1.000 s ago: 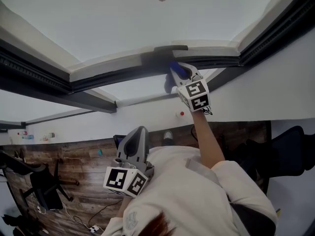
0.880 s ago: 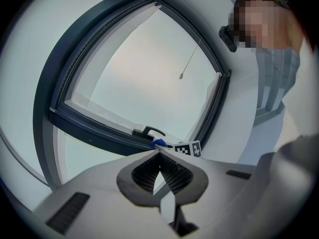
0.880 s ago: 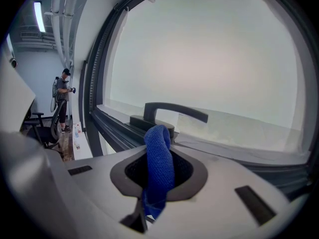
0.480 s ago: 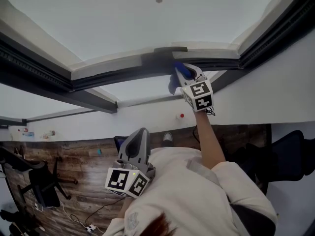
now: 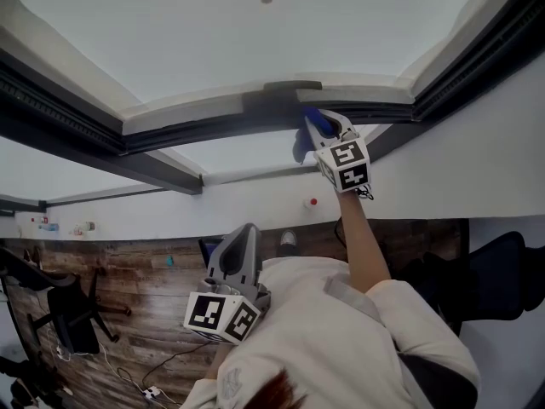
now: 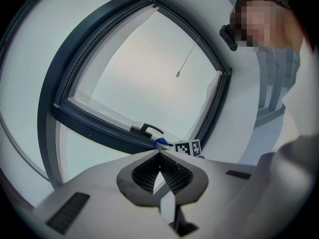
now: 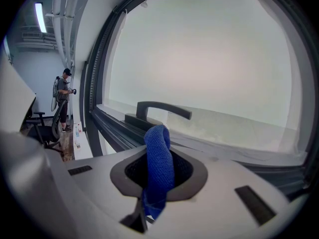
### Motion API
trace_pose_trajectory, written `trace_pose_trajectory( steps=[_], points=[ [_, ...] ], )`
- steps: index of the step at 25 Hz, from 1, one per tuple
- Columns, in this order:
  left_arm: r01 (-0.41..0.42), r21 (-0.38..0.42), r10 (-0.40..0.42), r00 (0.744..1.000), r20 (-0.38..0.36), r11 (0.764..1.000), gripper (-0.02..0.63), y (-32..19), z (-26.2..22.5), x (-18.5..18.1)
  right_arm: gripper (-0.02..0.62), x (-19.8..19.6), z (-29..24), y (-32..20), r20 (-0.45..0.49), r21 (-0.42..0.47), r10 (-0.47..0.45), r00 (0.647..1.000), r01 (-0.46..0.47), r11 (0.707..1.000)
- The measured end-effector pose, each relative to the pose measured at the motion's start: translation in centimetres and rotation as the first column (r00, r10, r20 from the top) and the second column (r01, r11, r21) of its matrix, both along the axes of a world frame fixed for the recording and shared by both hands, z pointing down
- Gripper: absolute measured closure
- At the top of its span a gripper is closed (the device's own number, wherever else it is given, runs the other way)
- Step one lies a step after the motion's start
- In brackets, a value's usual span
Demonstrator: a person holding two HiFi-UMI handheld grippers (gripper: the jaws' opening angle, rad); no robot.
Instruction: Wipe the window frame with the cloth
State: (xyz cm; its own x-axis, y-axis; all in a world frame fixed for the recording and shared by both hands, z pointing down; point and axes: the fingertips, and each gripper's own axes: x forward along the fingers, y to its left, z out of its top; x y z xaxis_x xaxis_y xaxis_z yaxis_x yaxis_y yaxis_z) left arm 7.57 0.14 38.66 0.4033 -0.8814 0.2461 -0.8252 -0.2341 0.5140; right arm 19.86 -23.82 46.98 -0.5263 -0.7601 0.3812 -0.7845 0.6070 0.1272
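The right gripper (image 5: pixel 317 127) has edged a little to the right along the dark grey window frame (image 5: pixel 196 132) over the past second, while the left gripper (image 6: pixel 159 155) has sunk slightly lower in the head view.

The right gripper's jaws are clamped on a blue, nubbly-textured cloth (image 7: pixel 159 166), folded into a narrow band. The band's long axis runs along the jaws. Its rounded, folded end sticks out past the jaw tips and points at the frame just below the dark lever-shaped window handle (image 7: pixel 163 109); its loose end trails back towards the gripper's throat. In the head view the cloth's tip sits at the frame's dark rail, just below and to the right of the handle. Whether it is pressing on the rail cannot be told.

The left gripper is held well below the handle, near the person's pale-sleeved chest, pointing up at the window. Its jaws are closed together at the tips with nothing between them.
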Motion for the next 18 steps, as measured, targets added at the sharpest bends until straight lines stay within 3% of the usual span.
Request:
trace_pose_trajectory(
  steps=[18],
  points=[
    [0.011, 0.024, -0.012, 1.000, 0.026, 1.000, 0.601, -0.3, -0.7, 1.1, 0.541, 2.8, -0.1, -0.2, 0.003, 0.006, 0.014, 1.000, -0.014, 1.000]
  ],
)
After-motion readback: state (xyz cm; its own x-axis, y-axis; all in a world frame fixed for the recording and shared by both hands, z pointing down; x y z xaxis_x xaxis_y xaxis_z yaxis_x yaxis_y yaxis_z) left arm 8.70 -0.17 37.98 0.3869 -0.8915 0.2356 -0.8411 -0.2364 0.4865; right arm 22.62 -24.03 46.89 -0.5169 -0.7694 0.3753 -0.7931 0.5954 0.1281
